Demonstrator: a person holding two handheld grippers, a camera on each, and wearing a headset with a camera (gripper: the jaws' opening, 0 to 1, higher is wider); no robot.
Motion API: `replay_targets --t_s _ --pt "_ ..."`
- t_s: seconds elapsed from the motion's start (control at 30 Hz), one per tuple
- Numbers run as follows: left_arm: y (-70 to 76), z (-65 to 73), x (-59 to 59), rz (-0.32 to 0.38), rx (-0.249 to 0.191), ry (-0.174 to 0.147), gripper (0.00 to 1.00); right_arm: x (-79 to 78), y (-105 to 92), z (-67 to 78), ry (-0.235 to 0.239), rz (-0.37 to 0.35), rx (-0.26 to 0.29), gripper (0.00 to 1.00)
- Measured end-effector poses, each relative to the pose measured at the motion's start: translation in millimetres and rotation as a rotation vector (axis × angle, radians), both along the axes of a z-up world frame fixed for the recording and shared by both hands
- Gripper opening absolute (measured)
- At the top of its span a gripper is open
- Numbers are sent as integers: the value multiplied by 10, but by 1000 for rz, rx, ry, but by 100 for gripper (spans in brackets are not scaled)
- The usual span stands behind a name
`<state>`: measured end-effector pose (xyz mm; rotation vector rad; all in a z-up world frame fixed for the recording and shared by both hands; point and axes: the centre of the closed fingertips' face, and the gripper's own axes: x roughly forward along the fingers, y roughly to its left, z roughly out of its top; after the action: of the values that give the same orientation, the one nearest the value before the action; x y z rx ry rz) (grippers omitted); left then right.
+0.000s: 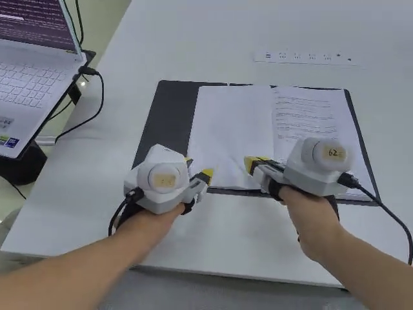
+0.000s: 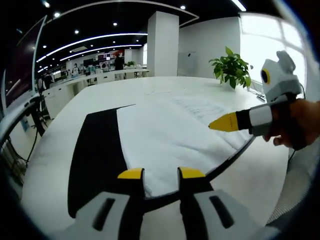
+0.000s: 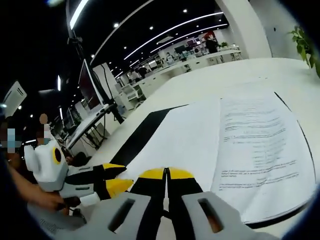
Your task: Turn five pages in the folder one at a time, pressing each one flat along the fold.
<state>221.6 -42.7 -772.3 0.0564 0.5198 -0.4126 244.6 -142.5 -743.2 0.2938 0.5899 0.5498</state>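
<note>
- The folder (image 1: 169, 110) lies open on the table (image 1: 213, 39), just ahead of both grippers. Its fold (image 1: 271, 129) runs straight away from the person, from the folder's near edge to its far edge.
- Left of the fold lies a blank page (image 1: 226, 123), with bare black cover (image 1: 158, 139) beyond it. Right of the fold lies a printed page (image 1: 310, 116) — probably the next one to turn.
- The right gripper (image 1: 253, 164) is at the folder's near edge, tips over the blank page just left of the fold's near end. It is the nearer tool to both the fold and the printed page.
- The left gripper (image 1: 197, 169) is also at the near edge, by the blank page's near-left corner, well left of the fold.
- A press would likely run along the fold's long axis, from the near end towards the far edge.
- The right gripper view shows its jaws closed tip to tip with nothing between them. The left gripper view shows its jaws a small gap apart and empty — the head view hides both gaps.
- The head view alone shows the whole line of the fold. I cannot tell whether the right tips touch the paper.
</note>
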Motion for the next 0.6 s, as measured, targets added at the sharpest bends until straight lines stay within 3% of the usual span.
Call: replay_targets --t_s 0.1,0.2,0.23,0.43,0.6 --pt "-14 -75 -11 10 4 11 24 122 -117 7 -22 -11 -5 0" --pt "3 -151 -38 18 40 20 24 270 -199 30 -41 -22 -4 0" --pt "21 -174 -44 21 56 8 24 313 -211 35 -49 -22 -5 0" --pt "31 -159 -60 44 40 -57 25 627 -222 3 -57 -11 -6 0" --pt "33 -140 -52 53 20 -67 25 850 -207 -78 -59 -8 -18 0"
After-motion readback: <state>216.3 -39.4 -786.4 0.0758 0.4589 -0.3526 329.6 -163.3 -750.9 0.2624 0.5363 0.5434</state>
